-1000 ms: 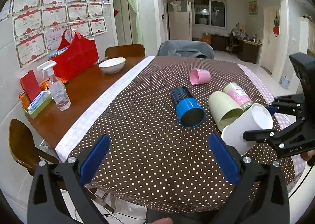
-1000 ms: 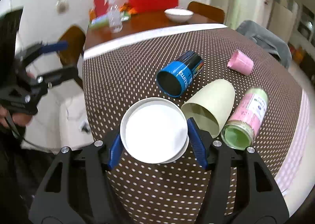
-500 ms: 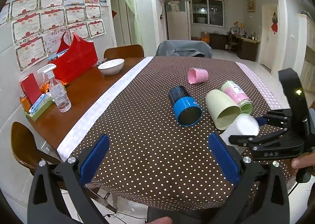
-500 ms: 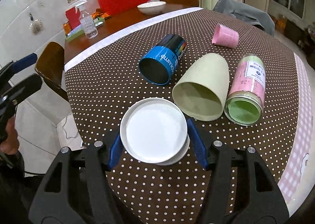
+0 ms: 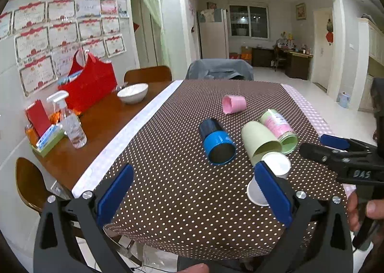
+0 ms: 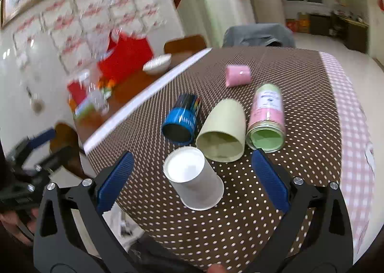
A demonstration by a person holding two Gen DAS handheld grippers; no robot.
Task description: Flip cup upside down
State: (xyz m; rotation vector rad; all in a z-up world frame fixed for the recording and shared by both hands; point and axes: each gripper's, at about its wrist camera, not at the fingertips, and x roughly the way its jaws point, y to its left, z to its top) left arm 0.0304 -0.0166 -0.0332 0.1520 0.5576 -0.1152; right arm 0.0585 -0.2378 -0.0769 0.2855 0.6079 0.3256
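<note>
A white paper cup (image 6: 194, 178) stands upside down on the brown dotted tablecloth (image 6: 240, 225), base up, near the front edge. It also shows in the left wrist view (image 5: 276, 167), partly behind my left finger. My right gripper (image 6: 192, 184) is open, its fingers apart on either side of the cup and clear of it. My left gripper (image 5: 192, 196) is open and empty above the cloth's front part. The right gripper shows at the right of the left wrist view (image 5: 336, 150).
Lying on their sides behind the white cup are a blue cup (image 6: 180, 120), a pale green cup (image 6: 223, 131), a pink and green jar (image 6: 266, 117) and a pink cup (image 6: 237, 75). A spray bottle (image 5: 72, 124), white bowl (image 5: 133, 91) and red bag (image 5: 90, 83) stand at the left.
My right gripper has let go of the white cup, opened wide and drawn back. The cup now stands base up on the cloth. The left gripper has barely moved.
</note>
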